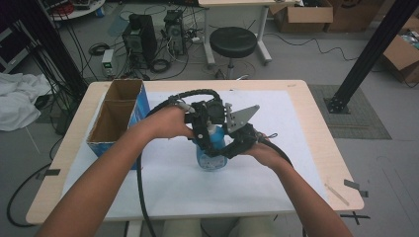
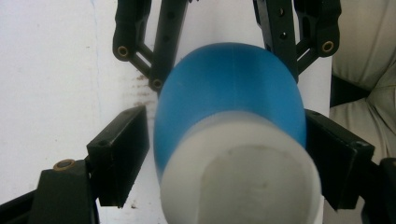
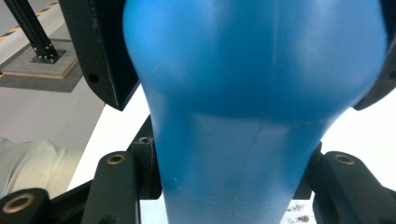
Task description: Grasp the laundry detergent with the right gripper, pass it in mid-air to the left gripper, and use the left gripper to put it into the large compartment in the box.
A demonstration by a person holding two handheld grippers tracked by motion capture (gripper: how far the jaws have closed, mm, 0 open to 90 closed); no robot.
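A blue bottle [image 1: 211, 159] with a white cap [image 2: 243, 182] stands upright on the white table cover [image 1: 173, 182], near the middle. My right gripper [image 1: 233, 143] comes in from the right and is shut on the bottle's body [image 3: 252, 84], its pads pressed against both sides. My left gripper [image 1: 203, 123] reaches over the top from the left, with the cap between its jaws. In the left gripper view its right pad [image 2: 336, 158] lies against the cap, while a thin gap shows beside the left pad [image 2: 122, 154].
An open cardboard box [image 1: 116, 116] with blue sides and two compartments stands at the table's left edge. Beyond the far edge are a black stool [image 1: 233, 42] and computer towers [image 1: 141, 37] on the floor. A black frame post [image 1: 368, 59] rises at the right.
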